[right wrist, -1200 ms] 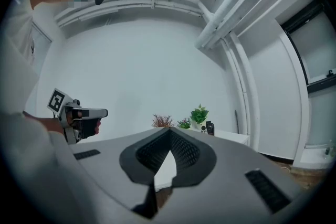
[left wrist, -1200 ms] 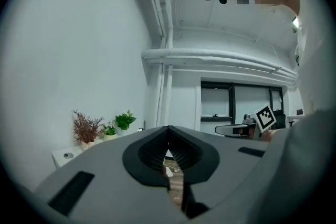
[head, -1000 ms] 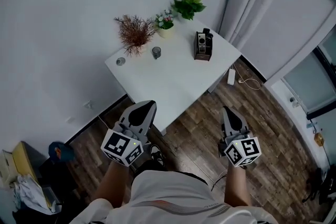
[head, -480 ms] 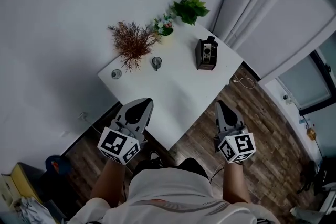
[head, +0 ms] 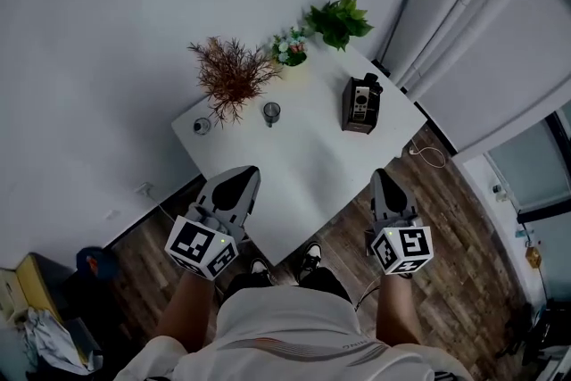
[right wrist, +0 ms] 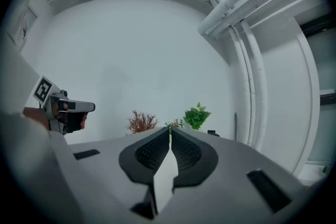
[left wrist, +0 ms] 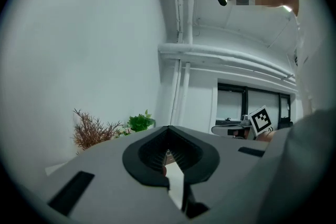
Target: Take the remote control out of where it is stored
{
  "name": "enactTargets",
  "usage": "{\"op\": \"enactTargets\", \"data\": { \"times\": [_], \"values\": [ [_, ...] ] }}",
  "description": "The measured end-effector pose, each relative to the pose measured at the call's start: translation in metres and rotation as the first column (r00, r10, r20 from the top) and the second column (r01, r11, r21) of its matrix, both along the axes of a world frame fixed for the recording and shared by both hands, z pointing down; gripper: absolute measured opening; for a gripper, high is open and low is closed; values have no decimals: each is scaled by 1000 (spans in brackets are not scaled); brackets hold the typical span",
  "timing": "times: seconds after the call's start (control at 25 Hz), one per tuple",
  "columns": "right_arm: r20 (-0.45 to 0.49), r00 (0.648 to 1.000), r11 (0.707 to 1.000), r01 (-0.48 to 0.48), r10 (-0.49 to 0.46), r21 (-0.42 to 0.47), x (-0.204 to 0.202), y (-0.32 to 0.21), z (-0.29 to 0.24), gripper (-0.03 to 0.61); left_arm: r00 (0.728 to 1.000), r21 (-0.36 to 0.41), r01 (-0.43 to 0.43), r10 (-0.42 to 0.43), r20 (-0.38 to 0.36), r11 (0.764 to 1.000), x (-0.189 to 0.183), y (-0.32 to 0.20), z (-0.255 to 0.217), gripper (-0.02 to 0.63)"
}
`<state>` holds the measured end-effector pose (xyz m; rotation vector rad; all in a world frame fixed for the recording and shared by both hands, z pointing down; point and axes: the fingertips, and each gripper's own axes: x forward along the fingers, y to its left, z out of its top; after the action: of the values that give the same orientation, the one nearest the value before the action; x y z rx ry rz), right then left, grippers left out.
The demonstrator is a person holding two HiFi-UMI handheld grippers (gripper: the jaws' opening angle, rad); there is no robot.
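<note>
The left gripper and right gripper are held low in front of the person, over the near edge of the white table. This looks like a carrying posture, since nothing is within reach to grasp. Both pairs of jaws are pressed together with nothing between them. The remote control stands upright in a black holder, well ahead of the right gripper across the tabletop and farther still from the left one. The right gripper seems the likelier one to reach for it.
</note>
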<state>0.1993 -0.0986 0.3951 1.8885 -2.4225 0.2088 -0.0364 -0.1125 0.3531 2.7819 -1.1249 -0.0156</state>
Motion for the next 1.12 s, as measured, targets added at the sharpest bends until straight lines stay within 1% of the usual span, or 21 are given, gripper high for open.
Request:
{"op": "enactTargets", "data": {
  "times": [0.16,0.28,0.44,0.56,0.72,0.76,0.84,0.92,1.12],
  "values": [
    [13,999,999,38,-38,18,37,-20,1,18,999,15,32,-32,37,999,43,-10,-2,5],
    [23,999,999,35,-36,13,65,-32,8,18,998,3,35,-35,59,999,72,-16,3,5],
    [21,1000,1000,21,-21,-6,80,-49,18,18,997,-13,33,-33,70,999,89,-24,8,5],
    [7,1000,1000,4,-3,-16,81,-64,24,18,997,-14,39,-38,64,999,88,-32,8,5],
    [-45,998,998,-56,54,-38,84,-94,34,21,997,-13,46,-45,55,999,82,-41,10,5],
    [-58,996,997,-64,61,-48,82,-105,37,38,997,-16,51,-50,52,999,80,-44,12,5],
    [-75,995,995,-70,65,-68,77,-126,45,105,997,-26,58,-57,48,998,74,-47,16,5],
    [-93,993,993,-86,78,-83,73,-147,53,149,997,-40,65,-63,50,997,68,-50,23,5],
    [-160,977,978,-166,144,-130,69,-195,80,172,994,-77,99,-96,48,992,49,-62,38,5]
  ]
}}
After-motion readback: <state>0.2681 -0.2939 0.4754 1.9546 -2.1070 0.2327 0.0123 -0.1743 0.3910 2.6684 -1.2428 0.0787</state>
